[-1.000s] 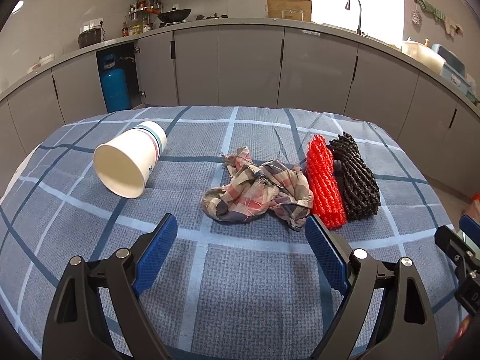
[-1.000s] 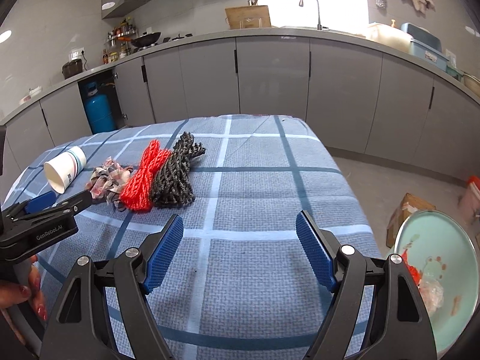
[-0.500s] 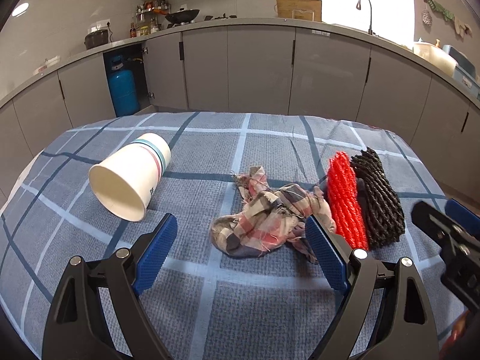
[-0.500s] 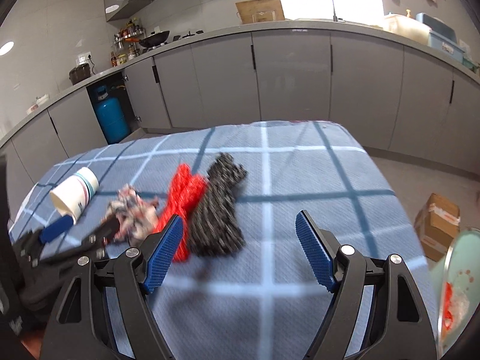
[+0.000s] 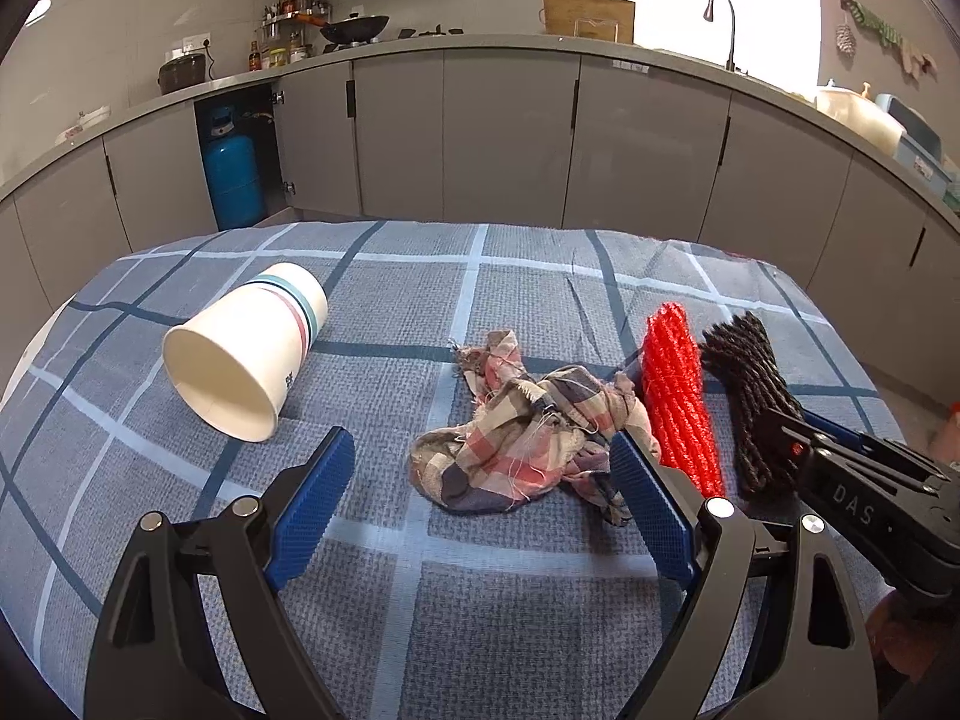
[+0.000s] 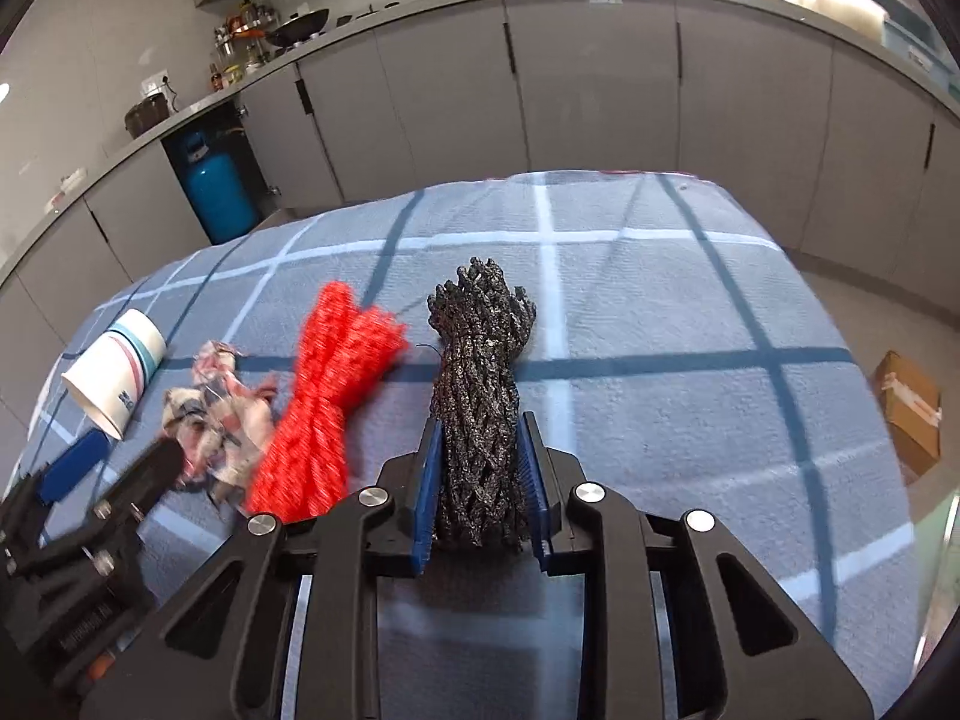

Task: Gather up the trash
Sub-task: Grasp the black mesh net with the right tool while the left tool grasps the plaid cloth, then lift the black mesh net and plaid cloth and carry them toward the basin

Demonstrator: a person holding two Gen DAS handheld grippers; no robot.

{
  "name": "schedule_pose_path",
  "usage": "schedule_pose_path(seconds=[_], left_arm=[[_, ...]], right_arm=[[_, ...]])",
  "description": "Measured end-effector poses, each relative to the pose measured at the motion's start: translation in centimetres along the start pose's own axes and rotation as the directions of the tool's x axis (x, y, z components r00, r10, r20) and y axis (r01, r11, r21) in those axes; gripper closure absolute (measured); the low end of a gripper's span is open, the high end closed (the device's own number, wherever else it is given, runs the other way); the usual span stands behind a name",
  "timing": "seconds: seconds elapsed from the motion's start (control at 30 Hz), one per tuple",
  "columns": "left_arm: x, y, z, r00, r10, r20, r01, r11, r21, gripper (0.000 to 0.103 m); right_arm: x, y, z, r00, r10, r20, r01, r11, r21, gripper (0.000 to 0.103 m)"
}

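On the blue checked tablecloth (image 5: 540, 600) lie a white paper cup (image 5: 246, 354) on its side, a crumpled plaid rag (image 5: 522, 444), a red mesh bundle (image 5: 678, 402) and a black mesh bundle (image 6: 480, 390). My right gripper (image 6: 480, 480) is shut on the near end of the black bundle, which rests on the cloth. My left gripper (image 5: 474, 510) is open and empty, just short of the plaid rag. The right gripper also shows at the right of the left wrist view (image 5: 798, 444).
Grey kitchen cabinets (image 5: 510, 126) run behind the table, with a blue gas cylinder (image 5: 231, 174) in an open bay. A cardboard box (image 6: 906, 414) stands on the floor right of the table. The table edge drops off at the right.
My right gripper moved left and forward to the black mesh bundle and closed on it. My left gripper moved slightly forward toward the plaid rag and stayed open.
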State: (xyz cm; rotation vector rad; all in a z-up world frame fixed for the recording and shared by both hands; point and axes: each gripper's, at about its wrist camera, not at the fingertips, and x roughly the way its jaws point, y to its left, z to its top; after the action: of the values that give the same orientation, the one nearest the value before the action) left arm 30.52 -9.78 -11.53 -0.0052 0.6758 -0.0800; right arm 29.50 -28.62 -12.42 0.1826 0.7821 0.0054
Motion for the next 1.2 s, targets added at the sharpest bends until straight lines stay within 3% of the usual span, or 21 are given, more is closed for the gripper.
schedule_pose_path(seconds=[0.1, 0.4, 0.57, 0.63, 0.7, 0.87, 1.2], left_arm=[[-0.2, -0.1, 0.0, 1.0, -0.014, 0.011, 0.014, 1.0, 0.007, 0.017], [2.3, -1.8, 1.1, 0.997, -0.042, -0.058, 0.046, 0.996, 0.073, 0.02], [4.0, -2.5, 0.9, 0.985, -0.082, -0.15, 0.098, 0.99, 0.105, 0.039], [4.3, -2.3, 0.8, 0.981, -0.103, -0.164, 0.119, 0.989, 0.09, 0.056], [4.4, -2.1, 0.8, 0.978, -0.118, -0.171, 0.133, 0.988, 0.079, 0.066], [3.8, -2.5, 0.7, 0.982, -0.111, -0.153, 0.128, 0.987, 0.101, 0.075], [2.5, -1.5, 0.6, 0.99, -0.096, -0.102, 0.103, 0.993, 0.064, 0.081]], right_arm=[[-0.5, -1.2, -0.3, 1.0, -0.031, 0.005, 0.031, 0.999, 0.021, 0.077], [-0.6, -2.2, -0.5, 1.0, -0.03, -0.001, 0.03, 0.997, 0.065, 0.077], [-0.5, -2.5, -0.5, 1.0, -0.024, -0.005, 0.024, 0.996, 0.087, 0.077], [-0.5, -2.5, -0.4, 1.0, -0.023, -0.005, 0.023, 0.996, 0.086, 0.077], [-0.5, -2.5, -0.4, 1.0, -0.028, -0.006, 0.028, 0.996, 0.08, 0.077], [-0.5, -2.2, -0.4, 0.999, -0.033, -0.006, 0.034, 0.997, 0.068, 0.077], [-0.5, -2.1, -0.4, 0.999, -0.039, -0.004, 0.039, 0.997, 0.062, 0.077]])
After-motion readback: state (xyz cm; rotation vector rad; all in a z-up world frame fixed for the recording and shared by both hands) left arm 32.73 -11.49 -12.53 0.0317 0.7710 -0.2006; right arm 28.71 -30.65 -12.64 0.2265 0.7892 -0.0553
